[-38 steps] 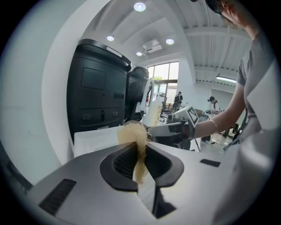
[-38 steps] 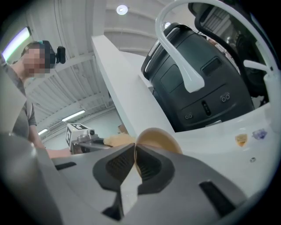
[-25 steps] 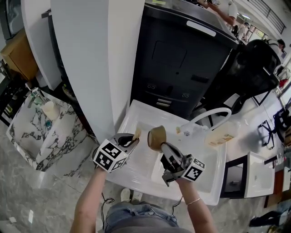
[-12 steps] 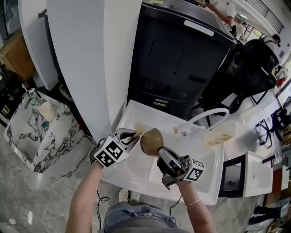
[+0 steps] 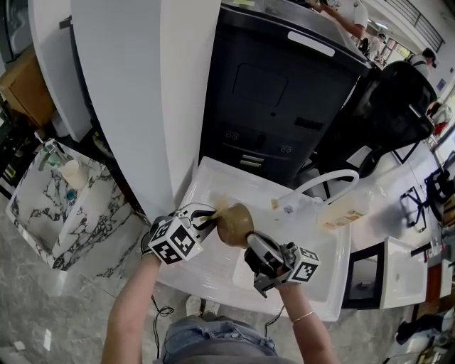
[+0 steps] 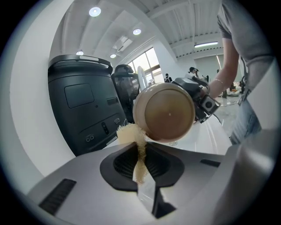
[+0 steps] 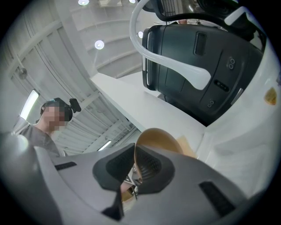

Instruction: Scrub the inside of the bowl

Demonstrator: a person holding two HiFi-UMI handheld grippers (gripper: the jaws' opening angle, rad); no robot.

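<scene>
Over the sink (image 5: 334, 284), a smooth round bowl (image 5: 234, 222), mouth facing left, is clamped in the right gripper (image 5: 253, 239); a fluffy sponge (image 6: 129, 134) is pinched in the left gripper (image 6: 140, 163).

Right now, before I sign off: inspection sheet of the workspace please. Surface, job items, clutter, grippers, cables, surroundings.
Surface: white sink; cannot tell whether it is wet.
Job's things: brown bowl held above the sink, tipped on its side; beige scrub pad meets its edge.
Clutter: pale yellow item at the sink's right side, unidentifiable.
Grippers: left gripper fingers shut on the scrub pad; right gripper fingers shut on the bowl's rim.
Cables: thin dark cable on the floor.
Surroundings: white curved faucet, black appliance behind, marble counter left, people far back.
</scene>
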